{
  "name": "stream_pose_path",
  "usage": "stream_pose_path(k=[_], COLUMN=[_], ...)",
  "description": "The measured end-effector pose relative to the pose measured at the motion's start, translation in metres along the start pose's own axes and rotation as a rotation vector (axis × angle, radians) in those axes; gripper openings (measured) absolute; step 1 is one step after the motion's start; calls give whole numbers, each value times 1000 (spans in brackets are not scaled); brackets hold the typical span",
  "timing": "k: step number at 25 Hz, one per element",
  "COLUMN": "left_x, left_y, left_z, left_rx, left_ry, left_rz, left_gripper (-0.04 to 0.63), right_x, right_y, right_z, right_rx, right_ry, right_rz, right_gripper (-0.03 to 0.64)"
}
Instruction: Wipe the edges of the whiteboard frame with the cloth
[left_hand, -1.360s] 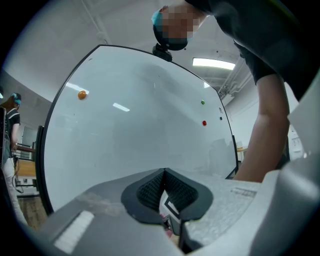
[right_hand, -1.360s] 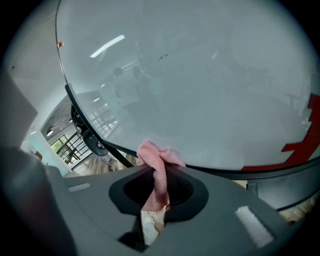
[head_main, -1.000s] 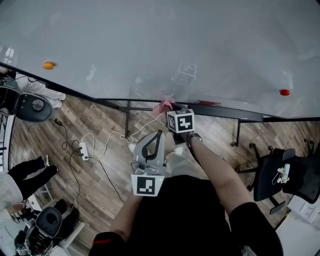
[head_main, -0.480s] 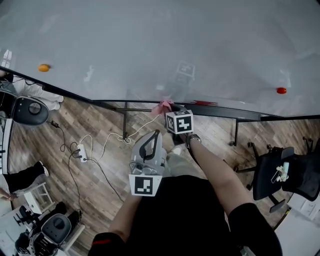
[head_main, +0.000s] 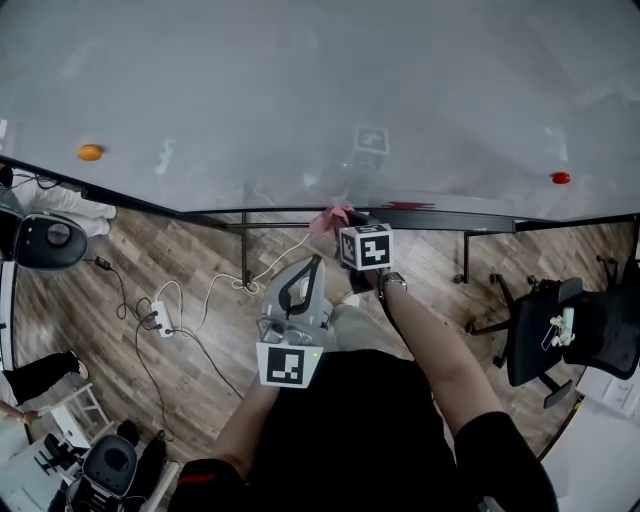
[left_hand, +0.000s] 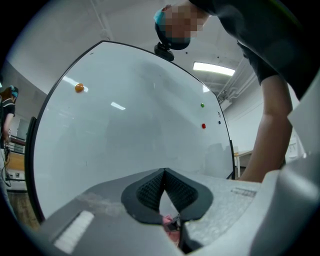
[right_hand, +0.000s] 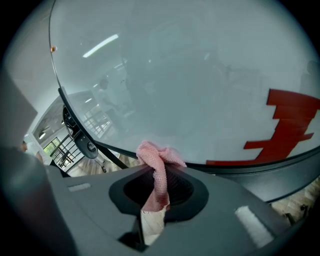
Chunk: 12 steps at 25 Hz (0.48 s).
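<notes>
The right hand-held gripper (right_hand: 157, 186) is clamped on the pink cloth (right_hand: 156, 162), whose bunched end sticks out past the jaws and sits against the bottom rail of the whiteboard frame (right_hand: 280, 169), about midway along it. The wipe looks to be under way on this lower edge. Nothing shows which stretches are already clean, so the rail to the left and right and the other edges probably remain. The left hand-held gripper (left_hand: 164, 176) hangs nearer the body, jaws together on nothing.

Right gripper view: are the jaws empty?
No, the right gripper is shut on the pink cloth, which hangs down between its jaws.
</notes>
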<state>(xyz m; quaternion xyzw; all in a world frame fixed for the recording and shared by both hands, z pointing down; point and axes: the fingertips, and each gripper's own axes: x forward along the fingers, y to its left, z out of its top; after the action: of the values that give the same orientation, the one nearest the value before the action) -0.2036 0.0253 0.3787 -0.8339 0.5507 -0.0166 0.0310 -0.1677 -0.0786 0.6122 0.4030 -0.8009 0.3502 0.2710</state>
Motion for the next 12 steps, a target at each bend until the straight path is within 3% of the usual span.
stream_pose_path(k=[5, 12], left_x=[-2, 2], left_y=[2, 18], left_z=[0, 2], left_rx=[-13, 27], left_ry=[-10, -30], left_rz=[-39, -77], left_gripper=[0, 0], right_x=[-2, -3], right_y=[-3, -5], right_z=[1, -1], right_rx=[9, 26], right_ry=[-8, -13], right_rz=[-31, -57], right_gripper=[55, 57])
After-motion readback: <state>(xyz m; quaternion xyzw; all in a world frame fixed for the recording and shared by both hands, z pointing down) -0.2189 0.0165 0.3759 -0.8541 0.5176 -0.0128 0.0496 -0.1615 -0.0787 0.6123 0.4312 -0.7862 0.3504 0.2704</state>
